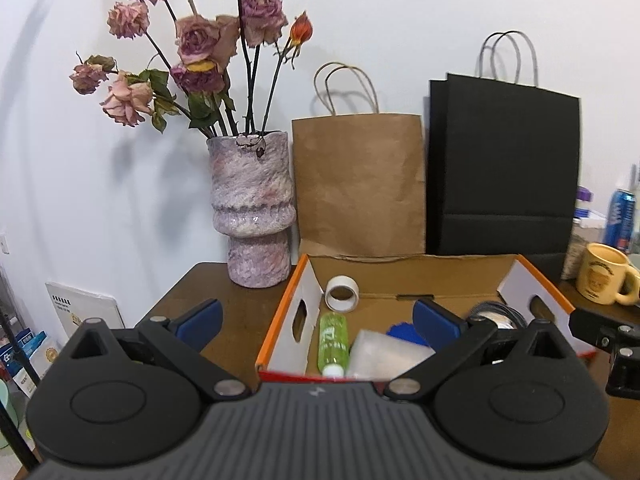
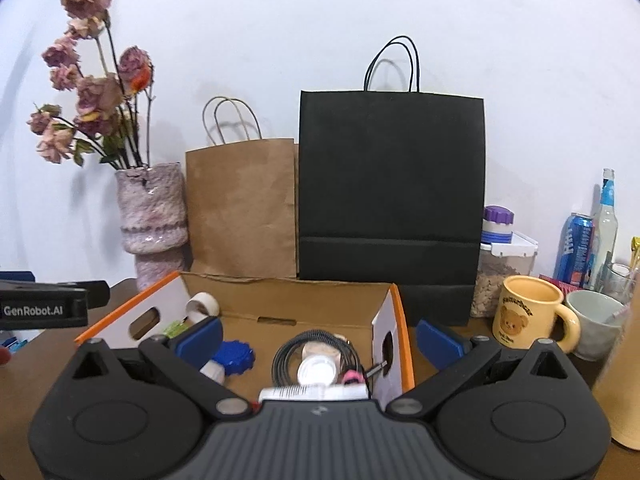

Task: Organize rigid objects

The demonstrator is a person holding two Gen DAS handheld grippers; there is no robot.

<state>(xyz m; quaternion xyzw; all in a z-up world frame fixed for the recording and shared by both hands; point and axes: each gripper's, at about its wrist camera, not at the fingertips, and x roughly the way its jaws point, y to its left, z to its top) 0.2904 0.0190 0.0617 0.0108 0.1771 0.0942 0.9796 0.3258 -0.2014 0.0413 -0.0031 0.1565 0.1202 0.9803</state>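
An open cardboard box (image 1: 420, 276) with orange edges sits on the brown table. In the left wrist view it holds a roll of white tape (image 1: 342, 294), a green bottle (image 1: 333, 342) lying flat, a blue ridged lid (image 1: 402, 330) and a coiled black cable (image 1: 498, 314). My left gripper (image 1: 318, 322) hovers open over the box's left end, holding nothing. My right gripper (image 2: 320, 340) is open and holds nothing above the box (image 2: 300, 300), over the cable (image 2: 296, 350), a white cap (image 2: 316, 370) and the blue lid (image 2: 236, 356). The tape (image 2: 202, 306) lies in the far left corner.
A pink vase (image 1: 252, 208) of dried roses, a brown paper bag (image 1: 360, 184) and a black paper bag (image 2: 390, 184) stand behind the box. On the right are a yellow bear mug (image 2: 528, 312), a grey cup (image 2: 596, 320), a blue can (image 2: 574, 248), a glass bottle (image 2: 606, 224) and a food container (image 2: 504, 264).
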